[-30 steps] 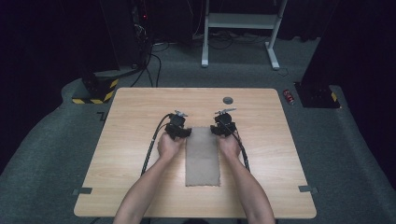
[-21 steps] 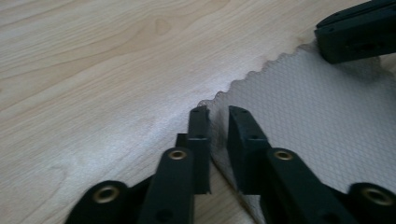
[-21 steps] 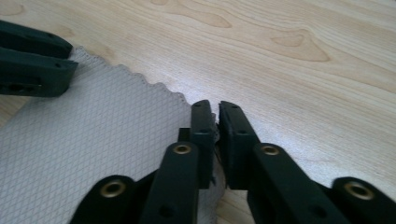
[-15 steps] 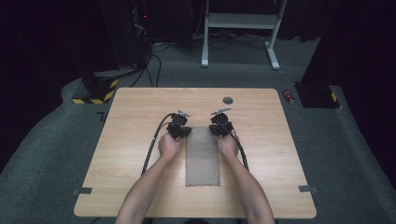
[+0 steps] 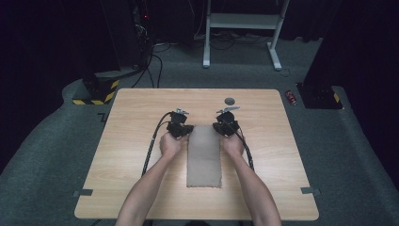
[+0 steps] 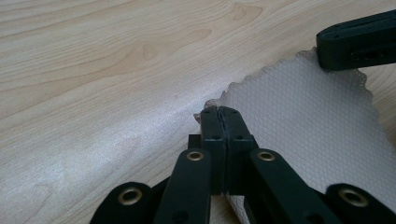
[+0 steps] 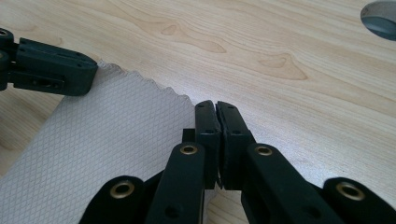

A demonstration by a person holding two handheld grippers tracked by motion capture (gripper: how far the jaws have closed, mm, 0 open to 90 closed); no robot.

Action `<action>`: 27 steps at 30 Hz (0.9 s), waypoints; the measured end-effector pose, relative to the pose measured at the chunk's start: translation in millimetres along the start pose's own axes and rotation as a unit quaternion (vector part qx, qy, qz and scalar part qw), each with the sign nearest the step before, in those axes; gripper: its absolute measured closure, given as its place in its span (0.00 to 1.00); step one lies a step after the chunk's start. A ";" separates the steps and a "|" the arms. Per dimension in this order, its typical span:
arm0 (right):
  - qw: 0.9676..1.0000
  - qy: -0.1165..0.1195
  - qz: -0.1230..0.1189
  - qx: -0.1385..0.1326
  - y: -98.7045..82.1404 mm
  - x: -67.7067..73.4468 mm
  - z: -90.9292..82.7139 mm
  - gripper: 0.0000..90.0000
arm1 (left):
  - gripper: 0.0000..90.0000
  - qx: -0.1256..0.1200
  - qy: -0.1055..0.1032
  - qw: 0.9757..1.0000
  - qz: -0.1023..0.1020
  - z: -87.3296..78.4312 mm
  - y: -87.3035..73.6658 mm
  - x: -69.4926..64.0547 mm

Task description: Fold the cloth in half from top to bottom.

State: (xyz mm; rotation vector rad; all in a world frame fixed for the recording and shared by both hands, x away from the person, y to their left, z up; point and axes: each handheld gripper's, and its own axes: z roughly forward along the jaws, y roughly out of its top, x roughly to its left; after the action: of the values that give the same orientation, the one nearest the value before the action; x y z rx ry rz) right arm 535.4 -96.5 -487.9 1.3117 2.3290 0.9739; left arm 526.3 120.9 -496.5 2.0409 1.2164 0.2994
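Cloth (image 5: 203,155) lies flat at the table's (image 5: 131,141) middle, long side running away from you, folded to a narrow strip by the look of it.

Left gripper (image 5: 180,128) sits at the far left corner of the cloth. In the left gripper view its jaws have just been closing and now stand pressed together, with the scalloped corner (image 6: 211,105) pinched between the tips. You hold that corner.

Right gripper (image 5: 226,126) sits at the far right corner. In the right gripper view its jaws have also just been closing and now meet, tips at the cloth's edge (image 7: 187,100). The cloth runs in under them, so I judge the corner caught, though the pinch looks thin.

Step in hand, as I read it: both far corners are gripped and the lift is not yet begun. Likely a fold toward you.

Next move calls for:
- raising both grippers together, level, so the far edge comes up straight;
- keeping the 2 grips the same distance apart, no slack or stretch between them;
- watching the right corner, which may slip.

A grey disc (image 5: 229,100) lies well beyond the cloth, out of the way.
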 end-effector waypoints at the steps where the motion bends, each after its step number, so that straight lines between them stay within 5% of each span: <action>1: 1.000 -0.001 0.002 0.000 0.2 0.5 -0.9 0.98 | 0.99 0.003 -0.002 1.000 0.007 -0.1 1.4 -0.5; 5: 1.000 -0.006 -0.006 -0.017 2.5 -1.4 -9.5 0.98 | 0.99 -0.019 -0.004 0.999 0.030 -8.7 14.6 -5.3; 13: 0.999 -0.009 -0.001 -0.038 10.0 -9.9 -26.9 0.98 | 0.99 -0.038 -0.010 0.999 0.025 -18.5 35.2 -8.7; 19: 0.999 -0.007 -0.024 -0.046 17.2 -8.4 -41.0 0.98 | 0.99 -0.051 -0.027 0.998 0.020 -25.3 33.3 -9.1; 27: 0.999 0.008 -0.025 -0.041 4.1 -4.8 -37.5 0.98 | 0.99 -0.032 -0.033 0.998 0.038 -20.8 23.6 -12.2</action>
State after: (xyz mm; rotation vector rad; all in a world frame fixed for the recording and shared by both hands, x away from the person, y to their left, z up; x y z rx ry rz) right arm 520.1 -114.6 -458.2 1.2138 2.2963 1.0544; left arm 524.6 113.6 -463.6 2.0289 1.0768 0.3002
